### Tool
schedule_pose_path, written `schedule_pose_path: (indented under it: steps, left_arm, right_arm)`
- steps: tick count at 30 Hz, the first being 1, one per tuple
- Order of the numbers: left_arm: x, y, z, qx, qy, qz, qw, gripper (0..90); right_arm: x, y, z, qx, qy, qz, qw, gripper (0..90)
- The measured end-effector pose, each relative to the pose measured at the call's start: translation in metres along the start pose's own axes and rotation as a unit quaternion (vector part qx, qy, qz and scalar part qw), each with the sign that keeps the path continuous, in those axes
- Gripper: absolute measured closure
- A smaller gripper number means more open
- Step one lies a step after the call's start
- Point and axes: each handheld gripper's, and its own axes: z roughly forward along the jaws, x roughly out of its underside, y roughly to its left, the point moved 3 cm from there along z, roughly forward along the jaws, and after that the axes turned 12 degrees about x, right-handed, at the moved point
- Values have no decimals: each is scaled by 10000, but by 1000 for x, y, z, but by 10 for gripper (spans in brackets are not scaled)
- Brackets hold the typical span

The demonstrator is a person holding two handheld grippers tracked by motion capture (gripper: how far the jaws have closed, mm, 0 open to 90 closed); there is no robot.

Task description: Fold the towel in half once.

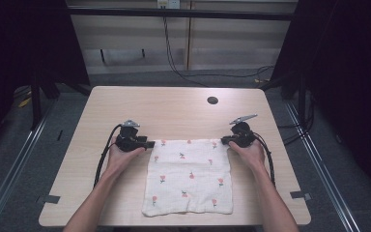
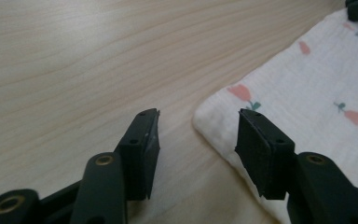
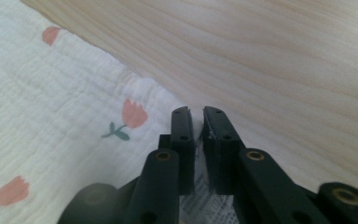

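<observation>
While right tool [image 3: 196, 116] pinches white tulip-print cloth [image 1: 189, 176] corner, left tool [image 2: 198, 135] gapes astride other corner.

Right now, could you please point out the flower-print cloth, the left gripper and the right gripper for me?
flower-print cloth [image 1: 189, 176], high view, middle of the white fabric.
left gripper [image 2: 198, 128], left gripper view, midway between its open fingertips, at the cloth's corner.
right gripper [image 3: 196, 114], right gripper view, midway between fingertips pinching the cloth's corner.
</observation>
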Motion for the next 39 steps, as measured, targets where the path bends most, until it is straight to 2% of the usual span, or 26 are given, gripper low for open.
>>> schedule_pose_path:
  steps: [1,2,5,6,7,8,9,12,13,15,17,19,21,23,26,28,30,31,32,34,37,39]
  left_arm:
    - [0,0,3,65,-94,-25,9999,482]
    - [-1,-1,6,120,-106,67,9999,506]
    - [-3,-2,10,68,-66,169,9998,538]
    - [-4,-5,13,-21,21,393,9992,601]
    - [-4,-6,14,-16,65,475,9989,614]
    - [-4,-6,14,-16,65,475,9989,644]
    - [-5,-5,14,39,97,523,9986,668]
    - [-5,-5,15,54,135,525,9985,720]
    - [-5,-7,15,37,154,588,9981,720]
    - [-5,-11,18,158,203,709,9971,757]
    - [-5,-12,18,167,284,735,9968,765]
    - [-5,-12,17,163,327,747,9965,838]
    - [-4,-9,17,285,221,554,9978,863]
    - [-4,-8,16,303,210,469,9982,870]
    - [-4,-7,15,308,153,369,9987,872]
    - [-4,-7,14,310,131,361,9988,872]
    - [-6,-7,11,286,85,368,9989,872]
    - [-8,-8,7,334,-31,330,9989,872]
    - [-8,-8,7,334,-31,330,9989,871]
    - [-10,-11,1,344,-67,383,9987,872]
    - [-15,-17,-10,341,-246,474,9980,872]
    - [-16,-20,-13,417,-316,498,9974,872]
  right_arm:
    - [0,0,0,-9,-3,10,10000,846]
    - [0,0,0,-3,10,18,10000,852]
    - [-1,1,0,67,52,-53,9999,857]
    - [-1,3,-1,150,83,-98,9998,860]
    - [-1,3,0,128,43,-107,9999,860]
    - [-1,3,0,128,43,-107,9999,860]
    - [-1,3,-1,125,64,2,9999,860]
    - [-1,2,-1,123,66,4,9999,860]
    - [-1,2,0,105,62,14,9999,861]
    - [-1,2,-1,119,67,0,9999,868]
    - [-1,3,0,101,48,-4,9999,870]
    - [-1,3,0,87,41,-15,10000,871]
    - [0,2,0,-2,-1,91,10000,872]
    - [1,0,1,-123,-36,230,9997,872]
    - [1,-1,2,-159,-94,291,9994,872]
    - [1,-1,1,-173,-156,313,9992,873]
    - [1,-3,0,-304,-244,387,9985,872]
    - [1,-4,-1,-348,-299,446,9980,872]
    - [1,-4,-1,-348,-299,446,9980,872]
    - [2,-9,-6,-384,-351,546,9972,872]
    - [1,-12,-11,-478,-501,640,9955,872]
    - [-1,-12,-15,-481,-556,620,9954,872]
